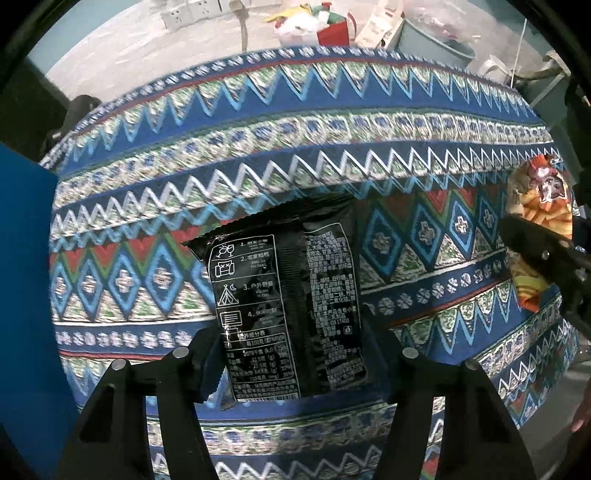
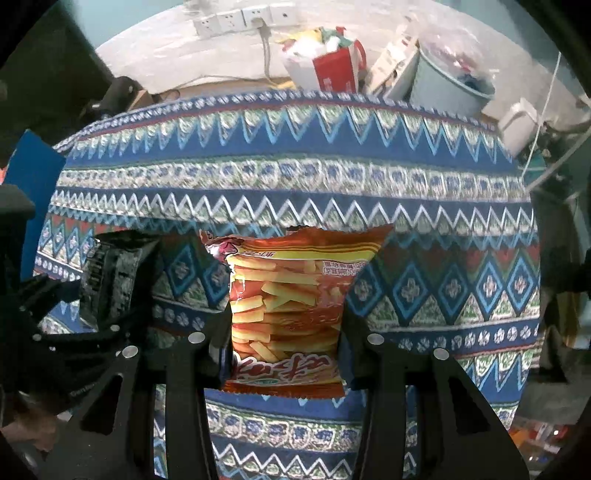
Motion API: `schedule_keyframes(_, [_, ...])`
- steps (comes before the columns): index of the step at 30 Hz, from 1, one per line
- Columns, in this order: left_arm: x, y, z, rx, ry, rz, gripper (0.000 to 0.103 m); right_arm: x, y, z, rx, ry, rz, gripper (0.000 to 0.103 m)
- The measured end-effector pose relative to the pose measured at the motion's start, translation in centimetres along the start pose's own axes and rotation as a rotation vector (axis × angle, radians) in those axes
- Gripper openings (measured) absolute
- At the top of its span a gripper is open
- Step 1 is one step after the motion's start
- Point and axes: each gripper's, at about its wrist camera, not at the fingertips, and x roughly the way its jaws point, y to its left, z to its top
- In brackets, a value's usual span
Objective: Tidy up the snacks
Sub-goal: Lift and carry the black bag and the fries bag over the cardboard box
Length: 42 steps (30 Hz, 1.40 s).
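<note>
A black snack bag with white print lies lengthwise between the fingers of my left gripper, which point down at the patterned tablecloth. Both pads press on the bag's side edges. My right gripper is shut on an orange snack bag printed with fries, gripped at its lower half and held above the cloth. The orange bag also shows at the right edge of the left wrist view. The black bag shows at the left of the right wrist view.
A blue panel stands at the table's left edge. Beyond the far edge, on the floor, are a red-and-white bag stuffed with wrappers, a pale blue bin and a white power strip. A hand shows at the lower left.
</note>
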Motion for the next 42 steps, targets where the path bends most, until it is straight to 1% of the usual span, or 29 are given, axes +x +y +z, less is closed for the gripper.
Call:
schedule_keyframes(3, [-1.3, 0.8, -0.1, 0.006, -0.039, 0.007, 0.066, -0.6, 0.8, 0.7, -0.026, -0.019, -0.004, 0.043])
schedule_keyframes(4, [-1.8, 1.1, -0.2, 0.006, -0.050, 0.010, 0.066, -0.8, 1.7, 0.6, -0.033, -0.023, -0.003, 0.043])
schedule_keyframes(8, [-4.2, 2.4, -0.2, -0.004, -0.088, -0.003, 0.066, -1.5, 3.4, 1.2, -0.055, -0.042, 0.004, 0.043])
schedule_keyframes(11, [-6.1, 3.4, -0.9, -0.002, -0.129, 0.001, 0.066, -2.1, 4.8, 2.1, -0.069, -0.061, 0.011, 0.043])
schedule_keyframes(13, [-7.3, 3.8, -0.8, 0.001, -0.161, 0.005, 0.066, -2.0, 6.4, 2.5, -0.081, -0.077, 0.014, 0.043])
schedule_keyframes(16, [-9.1, 4.4, -0.8, 0.007, -0.204, 0.012, 0.066, -2.9, 7.4, 2.9, -0.099, -0.099, 0.023, 0.043])
schedule_keyframes(19, [-9.9, 5.9, -1.1, 0.009, -0.241, 0.011, 0.066, -3.7, 8.5, 3.3, -0.117, -0.117, 0.033, 0.043])
schedule_keyframes(23, [-11.0, 7.5, -1.3, 0.005, -0.273, 0.011, 0.066, -5.0, 10.2, 4.0, -0.139, -0.143, 0.044, 0.043])
schedule_keyframes(27, [-12.3, 9.4, -1.7, -0.002, -0.313, 0.037, 0.066, -6.2, 12.0, 4.5, -0.161, -0.170, 0.059, 0.043])
schedule_keyframes(31, [-13.8, 11.2, -2.4, -0.021, -0.351, 0.038, 0.066, -7.1, 13.7, 4.9, -0.182, -0.188, 0.073, 0.043])
schedule_keyframes(37, [-15.6, 13.7, -3.7, -0.048, -0.388, 0.042, 0.066, -8.3, 16.9, 5.6, -0.228, -0.212, 0.094, 0.043])
schedule_keyframes(42, [-16.4, 16.2, -4.6, -0.085, -0.397, 0.023, 0.066, -9.0, 19.6, 6.1, -0.261, -0.225, 0.123, 0.043])
